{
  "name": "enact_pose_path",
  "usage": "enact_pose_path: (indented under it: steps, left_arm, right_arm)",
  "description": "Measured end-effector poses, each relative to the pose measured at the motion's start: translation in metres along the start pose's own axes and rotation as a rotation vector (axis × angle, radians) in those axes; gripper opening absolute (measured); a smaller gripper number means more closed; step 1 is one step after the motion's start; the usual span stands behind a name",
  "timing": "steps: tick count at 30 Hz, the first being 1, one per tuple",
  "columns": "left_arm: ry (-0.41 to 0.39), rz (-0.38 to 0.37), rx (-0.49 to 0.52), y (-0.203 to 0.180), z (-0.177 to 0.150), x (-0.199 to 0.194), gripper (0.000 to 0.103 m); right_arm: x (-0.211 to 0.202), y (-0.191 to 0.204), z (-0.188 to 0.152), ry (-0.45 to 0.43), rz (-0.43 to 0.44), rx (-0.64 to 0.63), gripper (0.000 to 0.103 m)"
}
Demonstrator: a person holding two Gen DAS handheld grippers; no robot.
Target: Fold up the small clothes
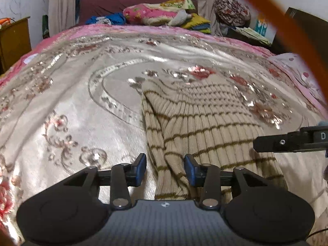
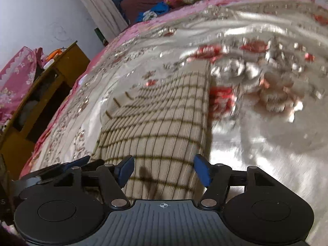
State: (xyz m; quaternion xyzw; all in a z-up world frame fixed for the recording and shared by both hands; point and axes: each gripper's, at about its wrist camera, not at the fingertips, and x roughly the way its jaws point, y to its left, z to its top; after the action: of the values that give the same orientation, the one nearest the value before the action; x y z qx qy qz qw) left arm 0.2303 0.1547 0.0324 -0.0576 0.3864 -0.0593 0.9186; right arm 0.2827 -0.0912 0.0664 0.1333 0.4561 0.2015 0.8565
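A beige ribbed garment with thin brown stripes lies on the shiny floral bedspread, its left side folded over in a bunched strip. My left gripper is open just above the garment's near left edge, with the bunched fold between its blue pads. In the right wrist view the garment stretches away from me. My right gripper is open wide over its near edge and holds nothing. The right gripper's black finger shows in the left wrist view, at the garment's right side.
Pillows and bundled clothes are piled at the head of the bed. A wooden cabinet stands left of the bed. An orange strap crosses the upper right of the left wrist view. The bedspread's pink border runs along the bed edges.
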Motion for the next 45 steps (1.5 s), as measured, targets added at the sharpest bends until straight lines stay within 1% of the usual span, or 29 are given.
enact_pose_path:
  steps: [2,6,8,12,16,19,20,21,22,24,26,29,36,38,40,42,45]
  left_arm:
    - [-0.004,-0.014,-0.009,0.003,-0.001,-0.002,0.046]
    - [-0.024,-0.044,0.000,0.005,-0.004,-0.012,0.047]
    - [-0.009,-0.057,0.003,0.004,-0.005,-0.008,0.048]
    - [0.020,-0.067,-0.014,0.002,-0.007,0.006,0.048]
    - [0.020,-0.075,-0.011,0.001,-0.009,0.005,0.048]
    - [0.032,-0.094,-0.028,0.004,-0.009,0.007,0.048]
    - [0.035,-0.100,-0.033,0.005,-0.009,0.008,0.048]
    - [0.039,-0.106,-0.040,0.006,-0.009,0.008,0.047]
    - [0.039,-0.110,-0.051,0.007,-0.010,0.009,0.047]
    - [0.044,-0.130,-0.068,0.008,-0.011,0.008,0.047]
    - [0.052,-0.144,-0.061,0.007,-0.014,0.006,0.046]
    - [0.068,-0.159,-0.035,0.002,-0.021,-0.001,0.044]
    - [0.116,-0.204,0.015,-0.016,-0.043,-0.022,0.044]
    - [0.121,-0.191,0.033,-0.022,-0.049,-0.030,0.044]
    - [0.116,-0.152,0.050,-0.028,-0.052,-0.037,0.044]
    - [0.100,-0.103,0.074,-0.034,-0.053,-0.045,0.044]
    - [0.093,-0.061,0.099,-0.044,-0.055,-0.050,0.044]
  right_arm:
    - [0.002,-0.001,-0.001,0.005,-0.009,0.002,0.067]
    - [-0.004,-0.006,-0.004,0.006,0.016,0.018,0.067]
    - [-0.001,-0.007,-0.006,0.014,0.015,0.014,0.067]
    - [0.018,-0.008,-0.014,0.062,0.020,0.042,0.068]
    - [0.021,-0.005,-0.017,0.052,0.025,0.033,0.067]
    - [0.022,-0.007,-0.015,0.060,0.031,0.040,0.059]
    - [0.023,-0.008,-0.015,0.063,0.031,0.043,0.055]
    - [0.023,-0.008,-0.015,0.069,0.037,0.049,0.048]
    - [0.024,-0.010,-0.015,0.074,0.044,0.059,0.044]
    - [0.024,-0.012,-0.015,0.083,0.060,0.079,0.033]
    - [0.021,-0.013,-0.017,0.093,0.078,0.087,0.027]
    - [0.012,-0.011,-0.021,0.104,0.089,0.059,0.024]
    - [-0.014,-0.018,-0.035,0.149,0.074,0.025,0.023]
    - [-0.022,-0.020,-0.038,0.163,0.065,0.015,0.023]
    - [-0.031,-0.021,-0.041,0.160,0.046,0.003,0.025]
    - [-0.042,-0.018,-0.044,0.130,0.023,-0.016,0.026]
    - [-0.056,-0.011,-0.048,0.075,-0.004,-0.025,0.026]
